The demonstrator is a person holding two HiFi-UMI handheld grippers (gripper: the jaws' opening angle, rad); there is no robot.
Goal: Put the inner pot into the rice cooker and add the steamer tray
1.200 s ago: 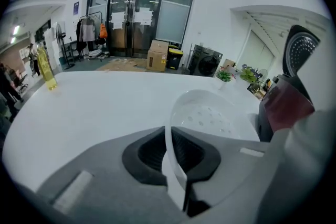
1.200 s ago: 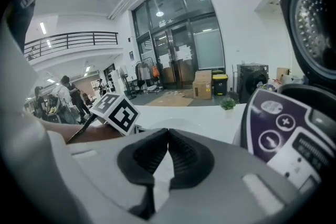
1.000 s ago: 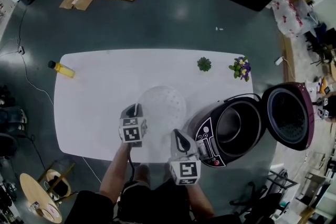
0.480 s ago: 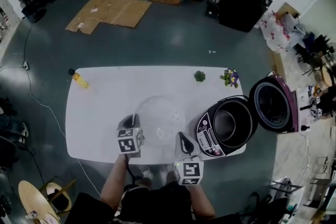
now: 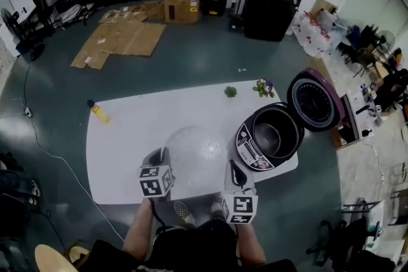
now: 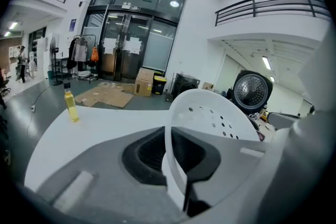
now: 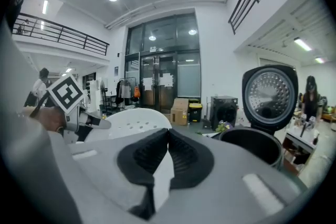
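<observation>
A bottle (image 5: 99, 113) is standing at the desk's (image 5: 127, 137) left end. The left tool (image 5: 162, 155) and right tool (image 5: 234, 166) are each clamping the tray's (image 5: 194, 151) rim, holding it just left of the open cooker (image 5: 271, 136). A plant (image 5: 231, 92) is sitting behind.

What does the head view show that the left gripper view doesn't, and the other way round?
Only the head view: the person's arms, two small plants and the rice cooker's open inside. Only the left gripper view: the left tool clamping the steamer tray's rim up close, plus glass doors. Both: the tray itself, white table, yellow bottle, cardboard, cooker lid.
</observation>
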